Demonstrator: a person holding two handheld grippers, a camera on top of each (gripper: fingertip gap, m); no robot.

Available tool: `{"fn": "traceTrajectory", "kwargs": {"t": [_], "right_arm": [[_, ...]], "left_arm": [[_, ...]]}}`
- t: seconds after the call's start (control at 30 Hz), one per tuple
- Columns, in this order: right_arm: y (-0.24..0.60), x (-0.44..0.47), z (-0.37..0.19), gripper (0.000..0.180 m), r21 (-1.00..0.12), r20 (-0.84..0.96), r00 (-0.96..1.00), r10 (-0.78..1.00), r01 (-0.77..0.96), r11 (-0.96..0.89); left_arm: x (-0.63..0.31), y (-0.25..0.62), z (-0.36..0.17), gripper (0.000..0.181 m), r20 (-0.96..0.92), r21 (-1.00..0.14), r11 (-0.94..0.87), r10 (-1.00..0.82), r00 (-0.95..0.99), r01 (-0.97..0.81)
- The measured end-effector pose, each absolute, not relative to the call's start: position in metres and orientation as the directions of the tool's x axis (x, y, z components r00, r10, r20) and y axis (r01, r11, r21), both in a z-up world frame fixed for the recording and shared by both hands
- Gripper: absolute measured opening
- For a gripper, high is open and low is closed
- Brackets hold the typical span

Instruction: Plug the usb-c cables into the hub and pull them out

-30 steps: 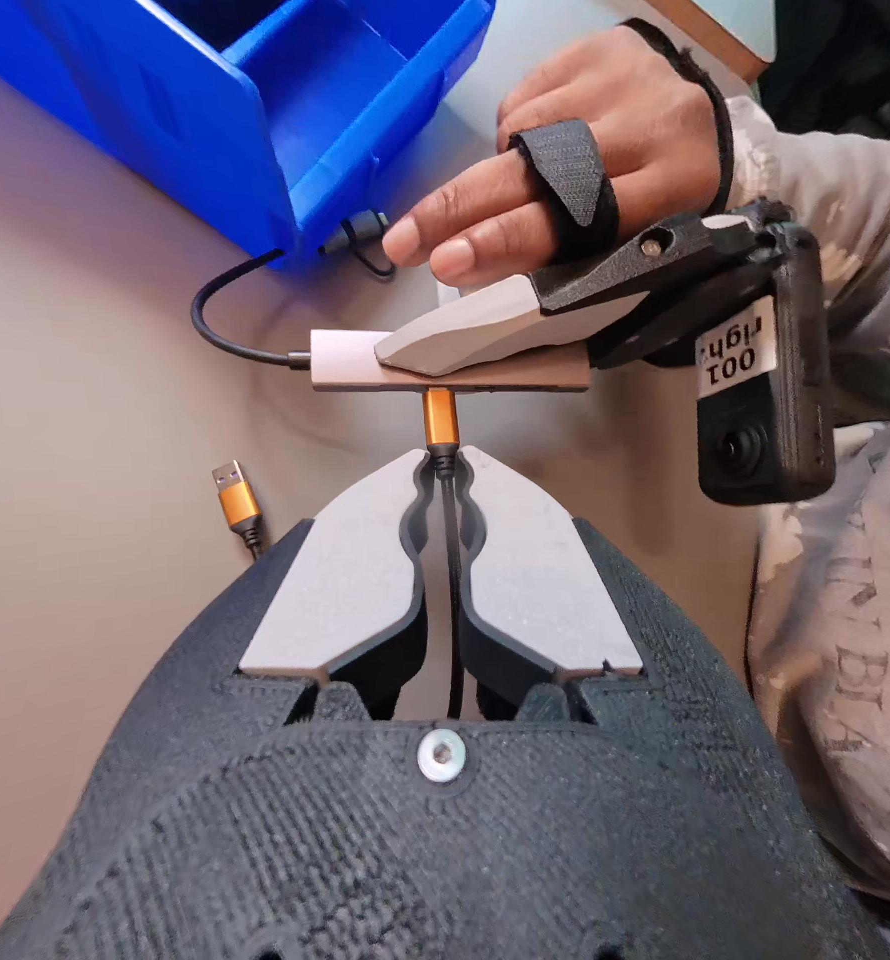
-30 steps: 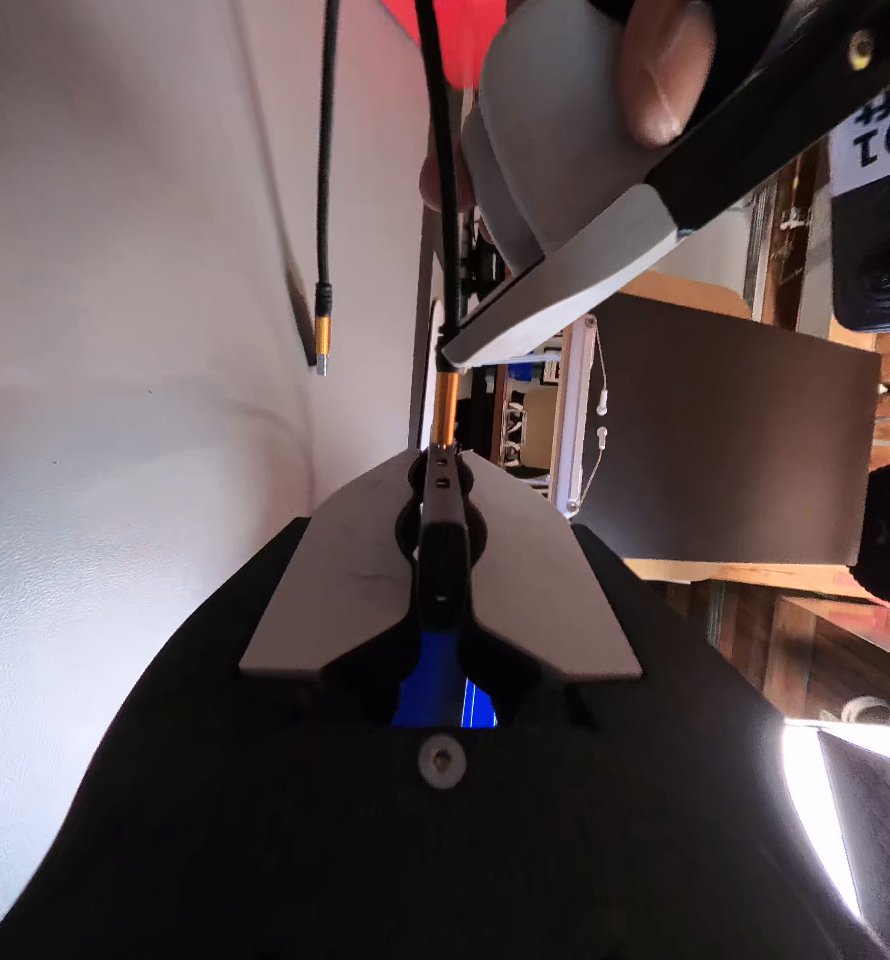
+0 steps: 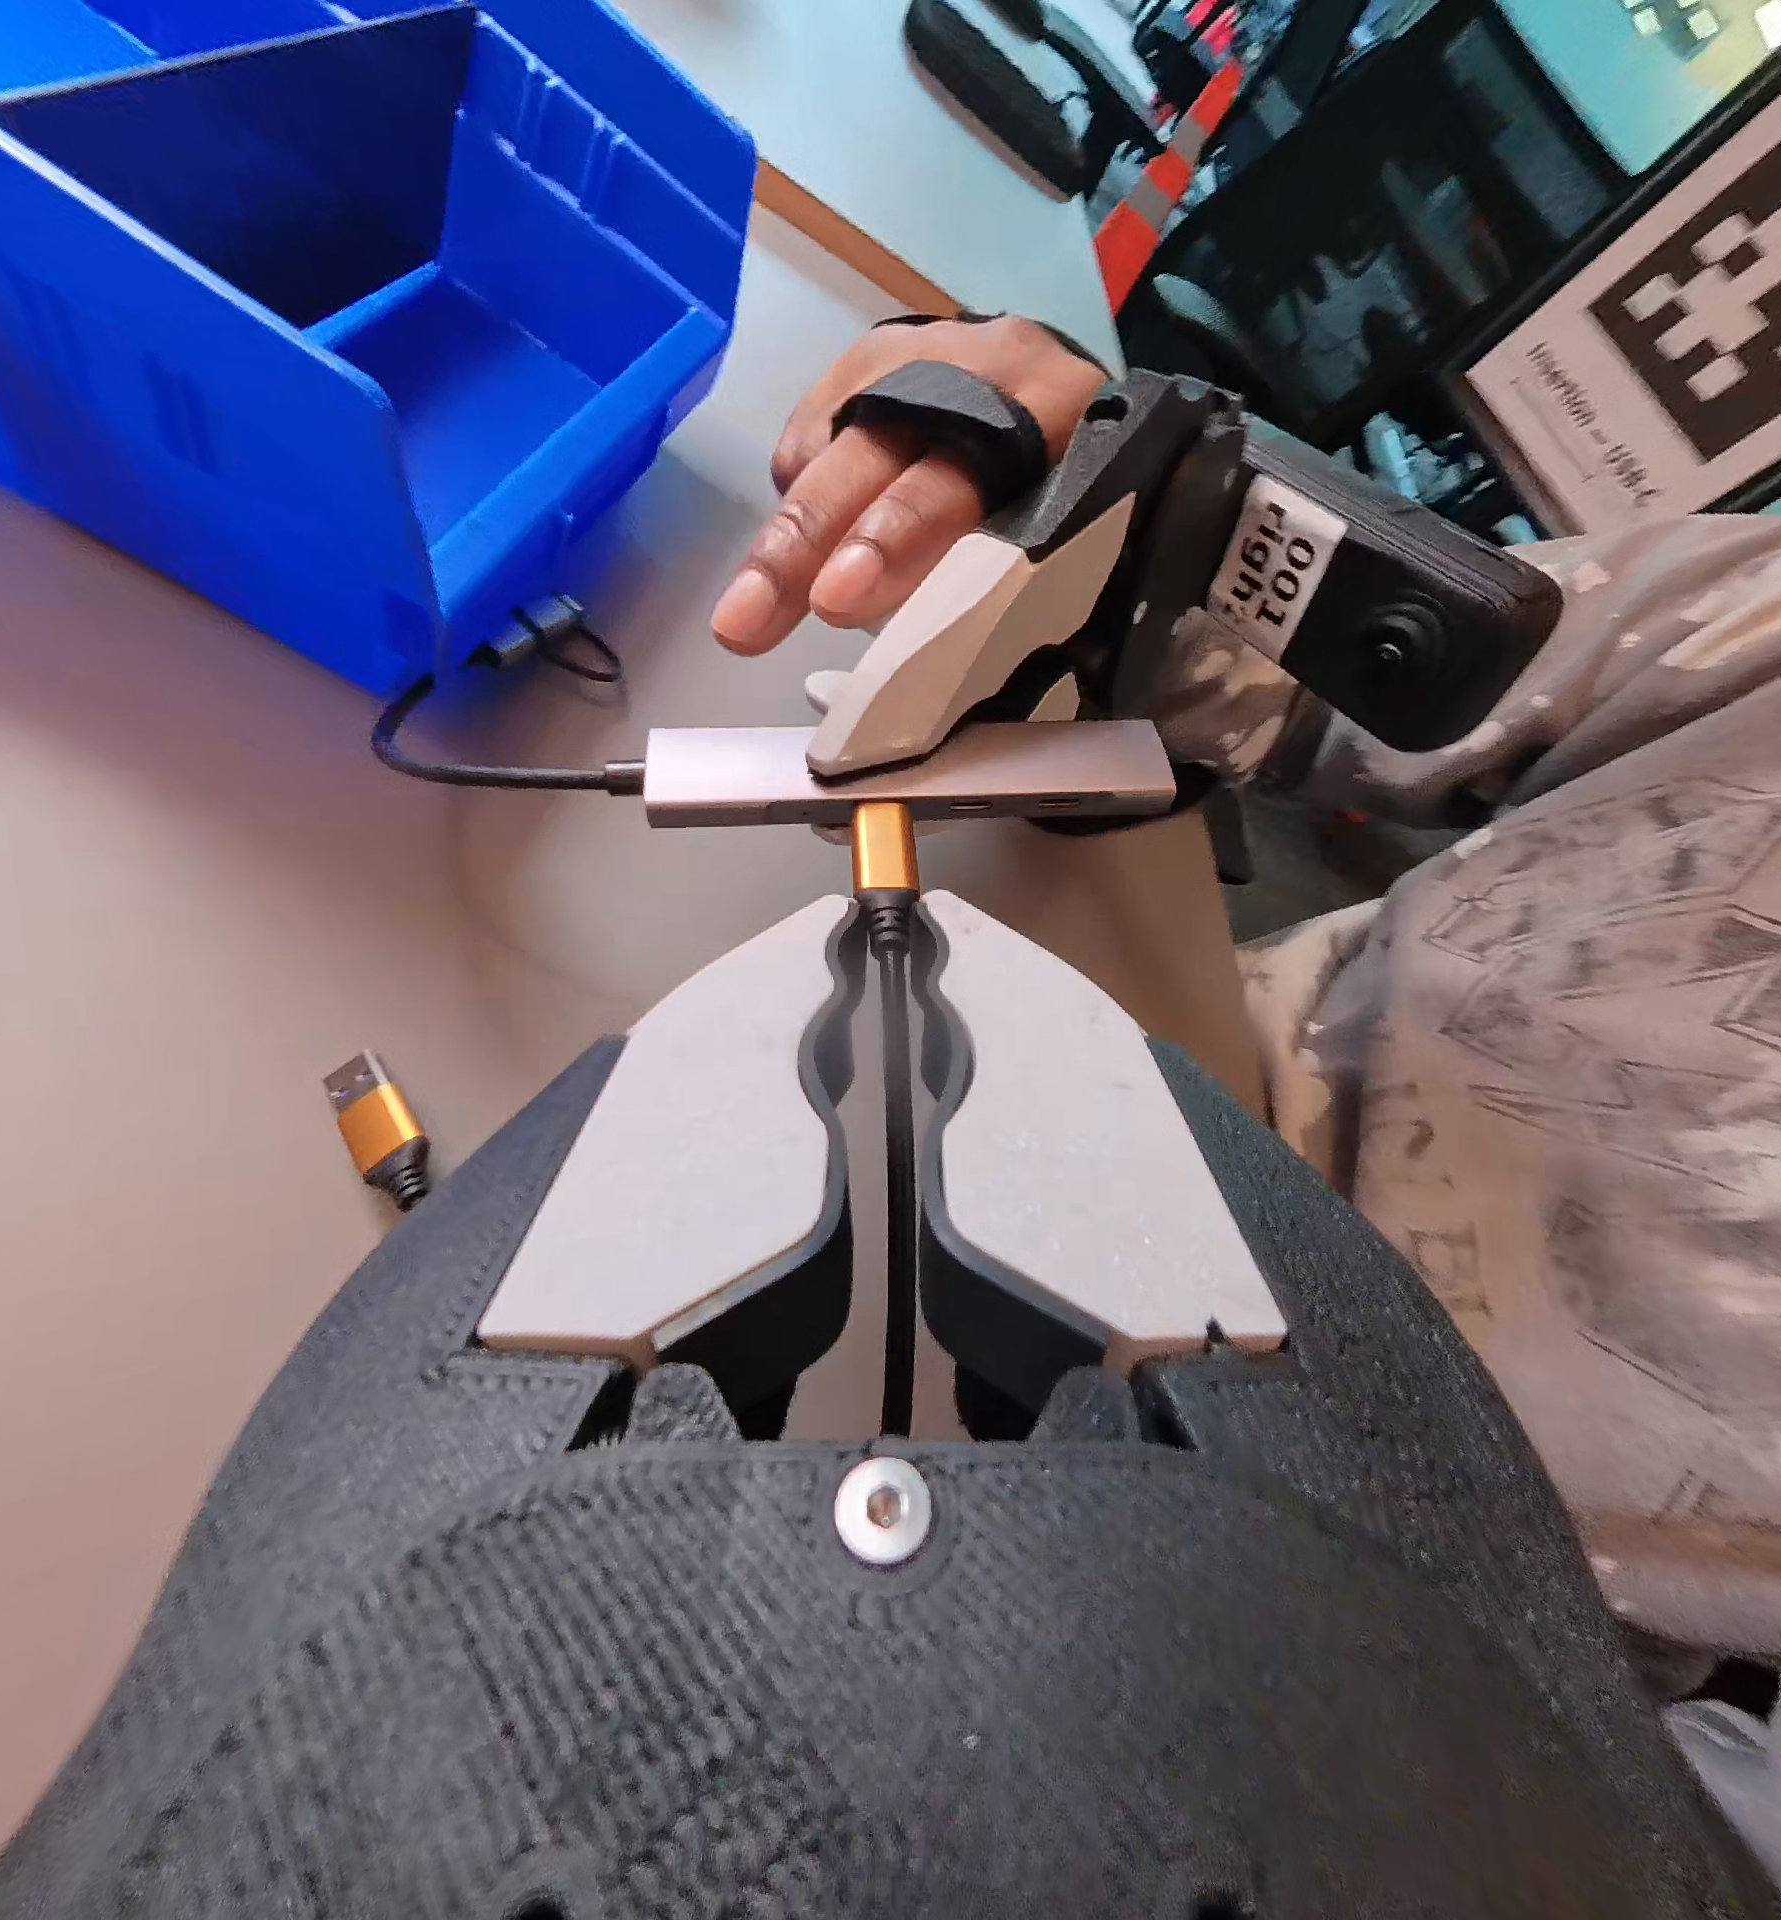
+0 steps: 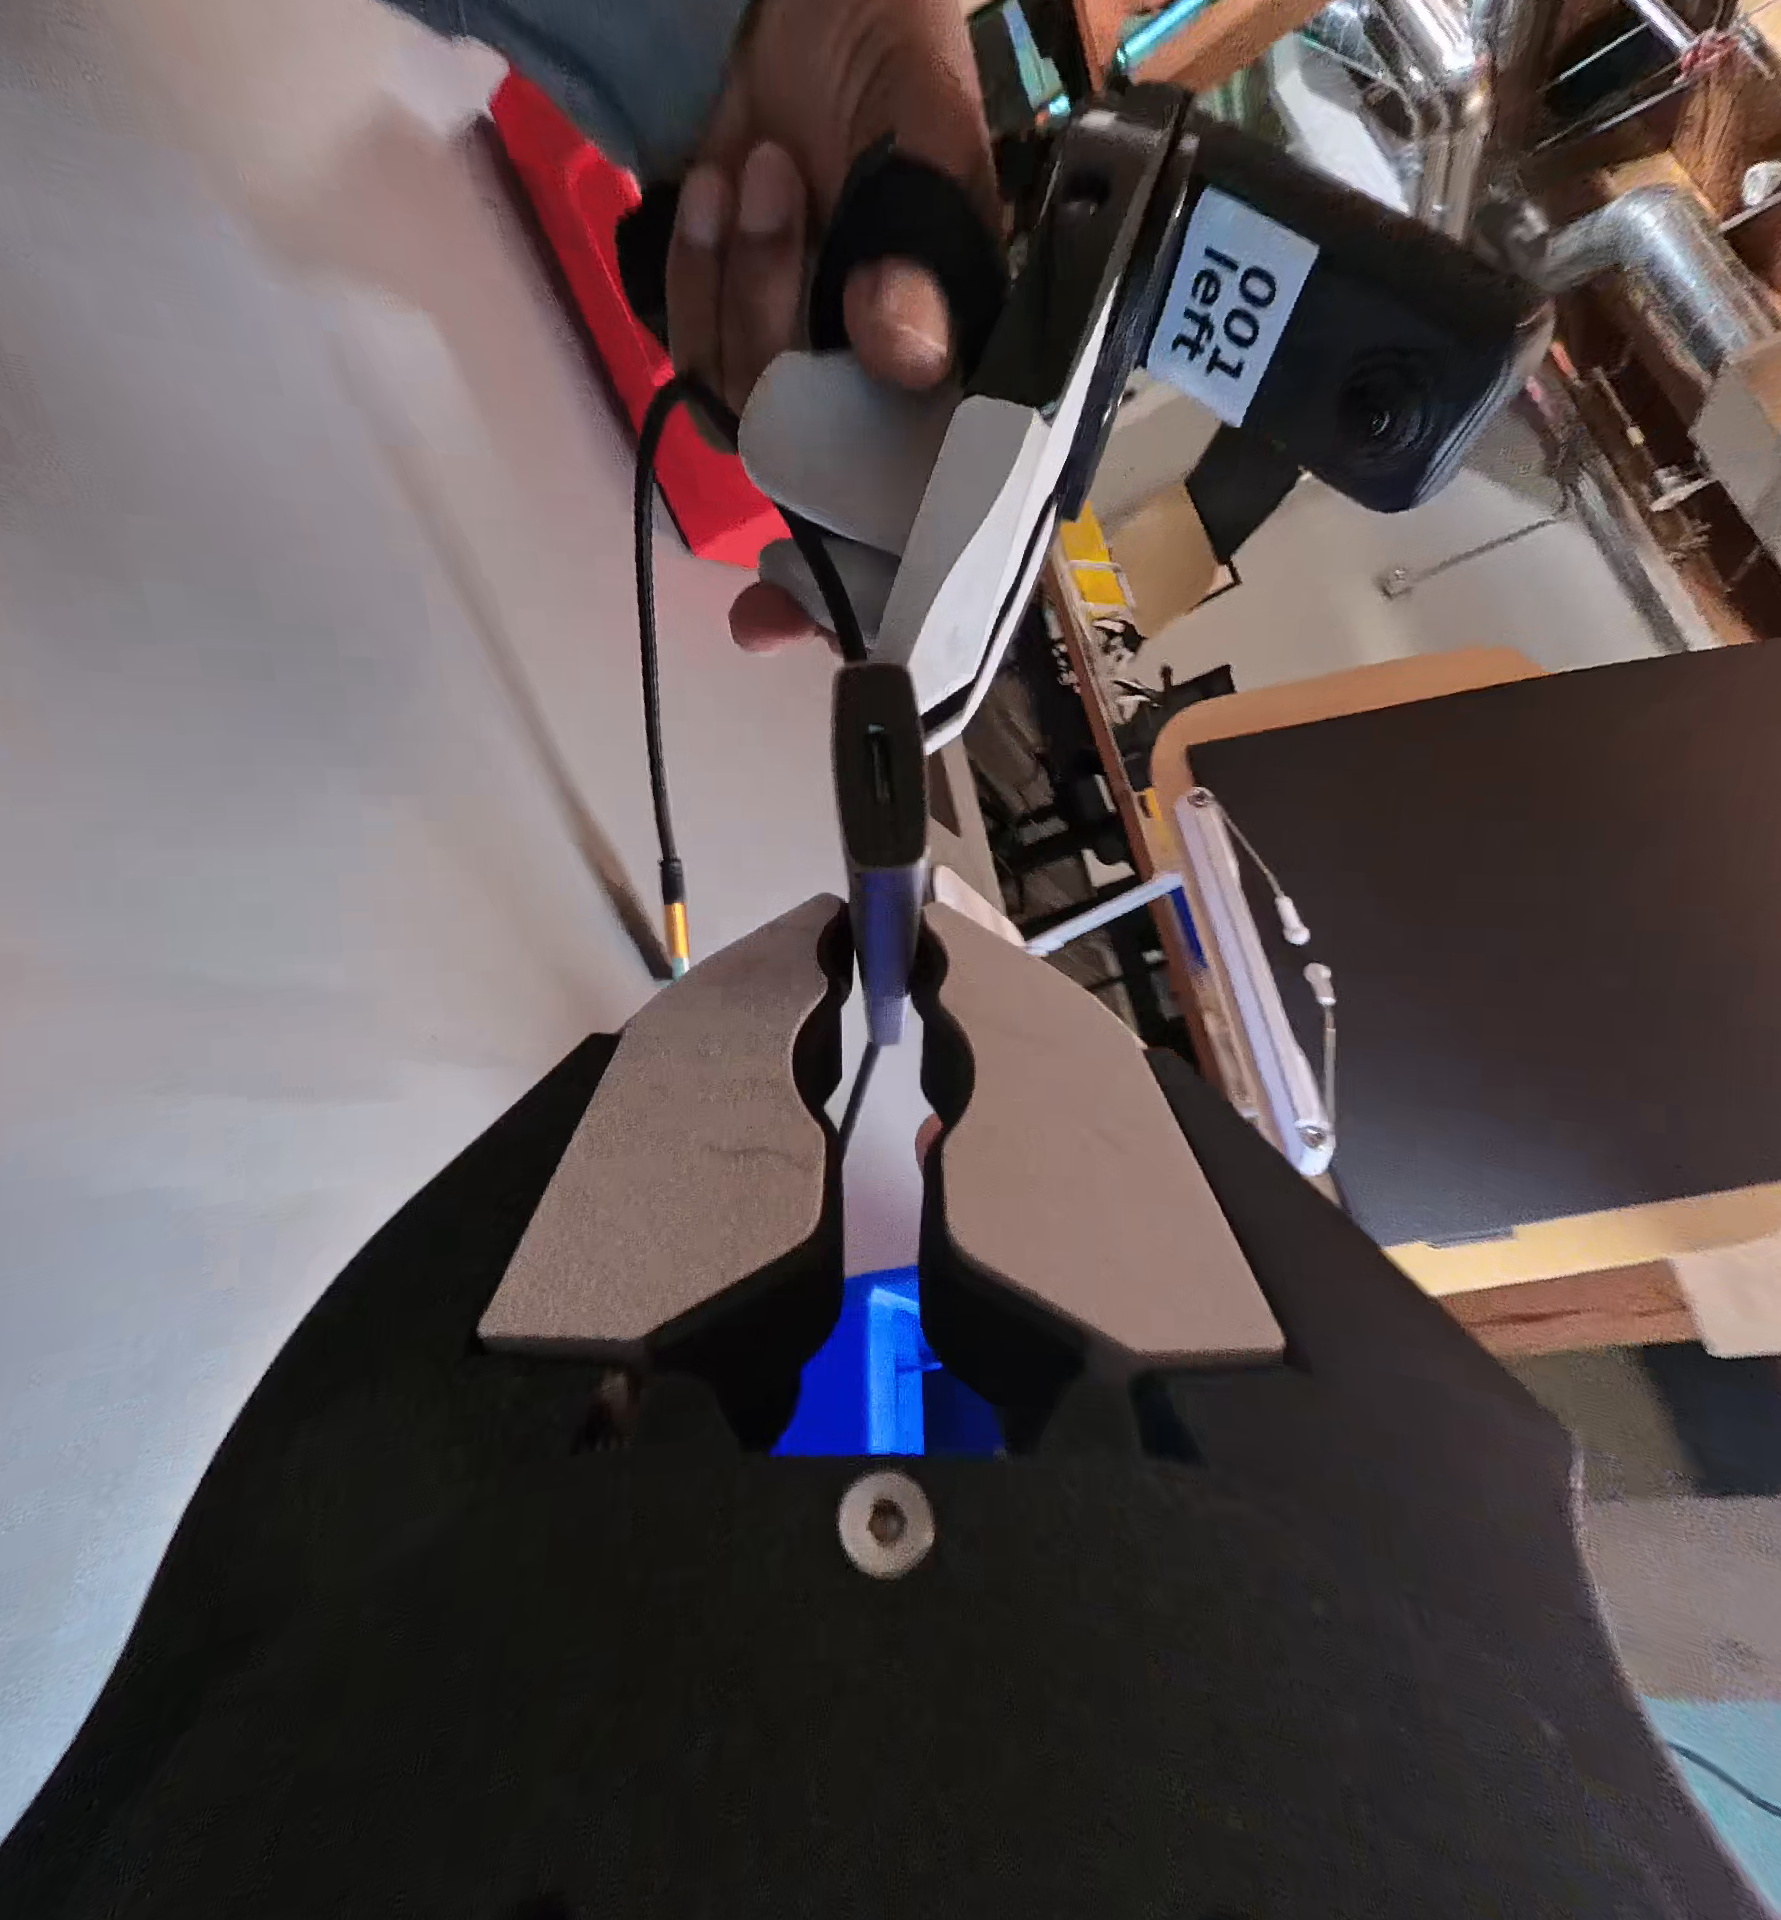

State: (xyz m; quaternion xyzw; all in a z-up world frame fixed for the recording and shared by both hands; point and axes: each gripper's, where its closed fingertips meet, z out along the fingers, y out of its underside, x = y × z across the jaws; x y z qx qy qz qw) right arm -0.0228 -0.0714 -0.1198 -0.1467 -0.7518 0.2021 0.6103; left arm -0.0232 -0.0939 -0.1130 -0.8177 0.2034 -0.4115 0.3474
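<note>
In the left wrist view my left gripper (image 3: pixel 888 904) is shut on a black cable just behind its orange USB-C plug (image 3: pixel 884 847). The plug sits in a side port of the grey hub (image 3: pixel 740 774). My right gripper (image 3: pixel 844 769) clamps the hub from the right and holds it above the table. Two more ports on the hub's side stand open to the right of the plug. In the right wrist view my right gripper (image 4: pixel 884 925) is shut on the hub (image 4: pixel 878 769), seen end-on. The left gripper (image 4: pixel 943 717) comes in from above. The cable's other orange plug (image 3: pixel 377 1127) lies on the table.
A blue divided bin (image 3: pixel 346 312) stands at the back left; the hub's own black lead (image 3: pixel 481 764) runs to a plug (image 3: pixel 533 634) at its foot. A red object (image 4: pixel 595 312) lies on the table. A person's sleeve (image 3: pixel 1592 1039) fills the right. The tips of both grippers are at nearly the same place.
Both grippers have lifted and tilted together, with the plug still in the hub. The hub's port side now faces the left wrist camera, and more of the room shows behind.
</note>
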Motion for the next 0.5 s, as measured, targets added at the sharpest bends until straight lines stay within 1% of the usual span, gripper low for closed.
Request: {"fn": "traceTrajectory", "kwargs": {"t": [0.17,0.23,0.33,0.4,0.5], "right_arm": [[-0.082,-0.016,-0.118,0.009,-0.619,0.747,-0.328,0.578,-0.027,0.785],[-0.085,-0.014,-0.113,0.009,-0.704,0.667,-0.361,0.652,-0.018,0.71],[-0.091,-0.01,-0.102,0.009,-0.828,0.512,-0.427,0.745,-0.014,0.561],[-0.094,-0.007,-0.09,0.009,-0.907,0.38,-0.467,0.798,-0.017,0.422],[-0.095,0.002,-0.065,0.009,-0.973,0.212,-0.52,0.828,-0.034,0.228]], "left_arm": [[-0.017,-0.1,-0.107,0.008,0.546,-0.752,-0.657,-0.66,0.515,-0.046],[-0.016,-0.101,-0.1,0.009,0.499,-0.787,-0.614,-0.69,0.525,-0.058],[-0.02,-0.1,-0.078,0.019,0.41,-0.852,-0.521,-0.72,0.559,-0.047],[-0.031,-0.096,-0.054,0.025,0.331,-0.905,-0.425,-0.71,0.622,-0.005],[-0.074,-0.094,-0.019,0.029,0.182,-0.959,-0.283,-0.577,0.796,0.015]]}}
